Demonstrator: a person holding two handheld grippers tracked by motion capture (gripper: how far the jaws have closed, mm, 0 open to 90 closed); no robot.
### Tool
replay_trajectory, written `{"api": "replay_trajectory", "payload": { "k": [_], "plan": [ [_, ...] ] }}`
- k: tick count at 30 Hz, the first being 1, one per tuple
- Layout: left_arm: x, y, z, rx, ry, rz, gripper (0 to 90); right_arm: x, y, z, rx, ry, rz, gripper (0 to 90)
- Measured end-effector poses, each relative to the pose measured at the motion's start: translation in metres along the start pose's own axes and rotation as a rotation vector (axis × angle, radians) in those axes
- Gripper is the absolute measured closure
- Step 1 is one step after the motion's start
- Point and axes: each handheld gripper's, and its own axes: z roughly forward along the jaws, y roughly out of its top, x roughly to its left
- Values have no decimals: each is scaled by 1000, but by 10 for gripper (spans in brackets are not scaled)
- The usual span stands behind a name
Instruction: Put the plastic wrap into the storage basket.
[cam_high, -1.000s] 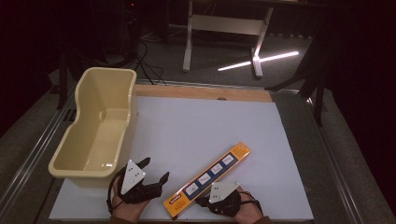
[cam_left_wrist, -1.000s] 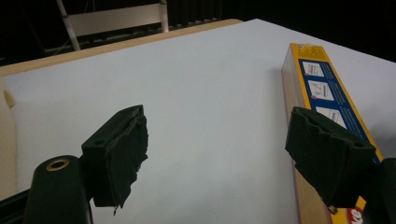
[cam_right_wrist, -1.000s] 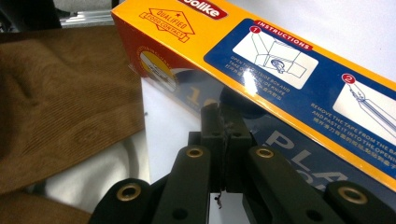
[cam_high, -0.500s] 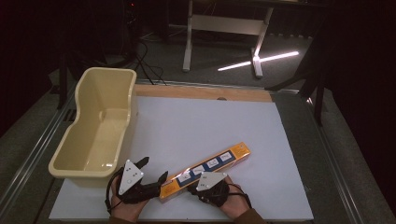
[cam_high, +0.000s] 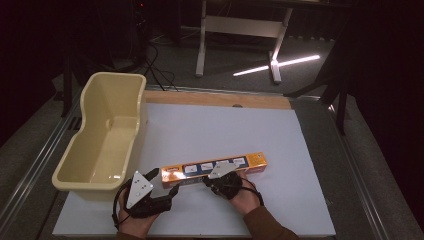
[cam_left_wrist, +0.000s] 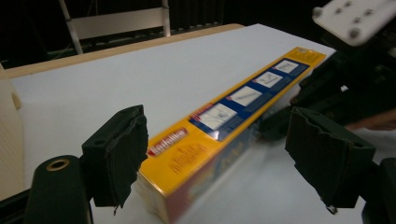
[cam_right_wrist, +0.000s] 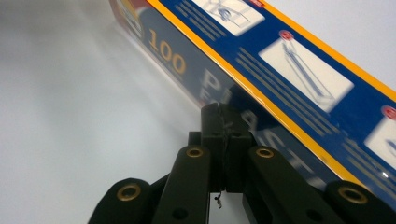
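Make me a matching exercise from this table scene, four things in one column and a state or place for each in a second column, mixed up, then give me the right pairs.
Things:
1. left gripper
2. right gripper
3. box
4. tub

States or places:
A. cream, at the table's left edge
B. jaws open, one on each side of the box's end
C. long, orange and blue, lying flat on the white table
D. jaws shut, tips against the box's long side

Pairs: 1-B, 2-D, 3-C, 4-A
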Motion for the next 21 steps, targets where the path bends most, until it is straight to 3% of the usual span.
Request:
{"api": "replay_trajectory", "payload": {
  "k": [5, 11, 12, 13, 15, 18, 21],
  "plan": [
    [-1, 0, 0, -1, -1, 1, 208, -16, 4, 4, 5, -49, 58, 898],
    [0, 0, 0, 0, -1, -1, 208, -31, 11, 8, 22, -98, 81, 897],
    [0, 0, 0, 0, -2, -1, 208, -32, 12, 8, 25, -95, 78, 895],
    [0, 0, 0, -1, -3, -1, 208, -33, 13, 8, 26, -76, 66, 836],
    [0, 0, 0, -1, -4, -1, 208, -34, 14, 6, 38, 2, 12, 769],
    [0, 0, 1, 4, -6, 1, 208, -37, 17, -5, 10, 54, -43, 706],
    [-2, 0, 2, 6, -7, 5, 208, -47, 22, -16, -23, 54, -50, 598]
  ]
}}
